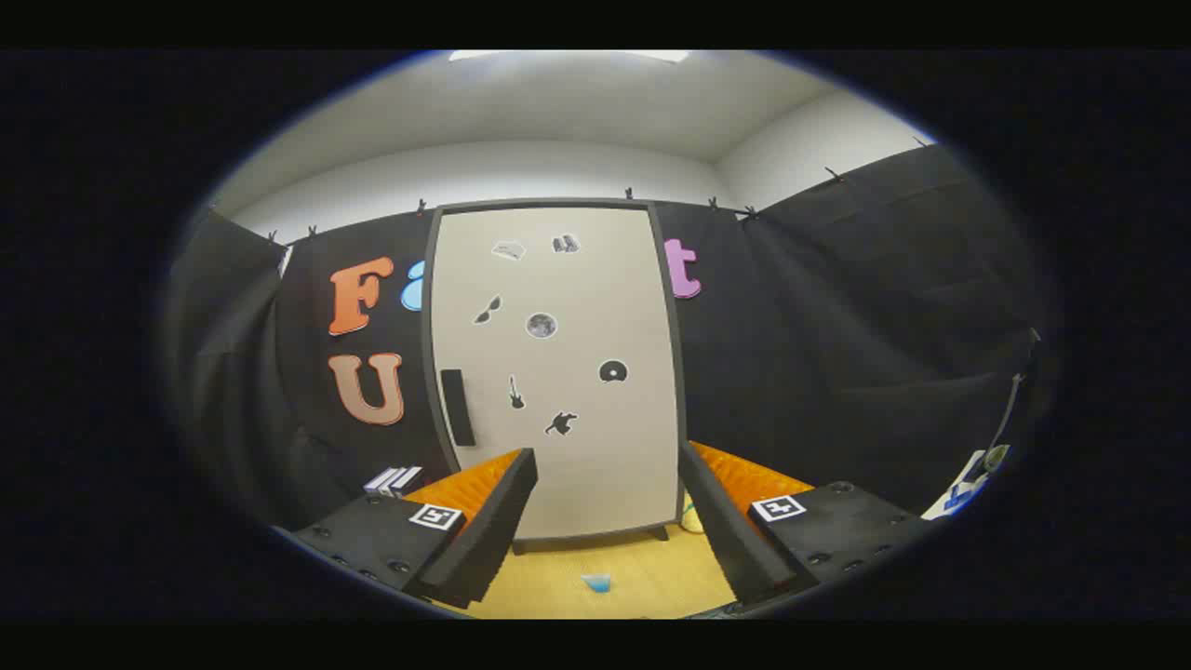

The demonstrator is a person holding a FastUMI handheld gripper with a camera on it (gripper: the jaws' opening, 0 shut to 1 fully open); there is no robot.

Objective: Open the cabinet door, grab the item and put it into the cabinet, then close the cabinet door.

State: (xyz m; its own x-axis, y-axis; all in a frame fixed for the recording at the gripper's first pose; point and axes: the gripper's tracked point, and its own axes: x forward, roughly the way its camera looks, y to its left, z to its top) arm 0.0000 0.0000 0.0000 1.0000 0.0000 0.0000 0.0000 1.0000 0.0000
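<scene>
Fingers (pixel 507 502) of the gripper (pixel 607 521) gape empty; aim left for the handle (pixel 457 407) (door (pixel 558 372) shut), pull squarely.

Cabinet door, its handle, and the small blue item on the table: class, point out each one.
cabinet door (pixel 568 437): gripper view, bare lower panel, shut.
handle (pixel 457 407): gripper view, middle of the dark bar.
blue item (pixel 596 582): gripper view, its top, between the open claw's fingers.
</scene>
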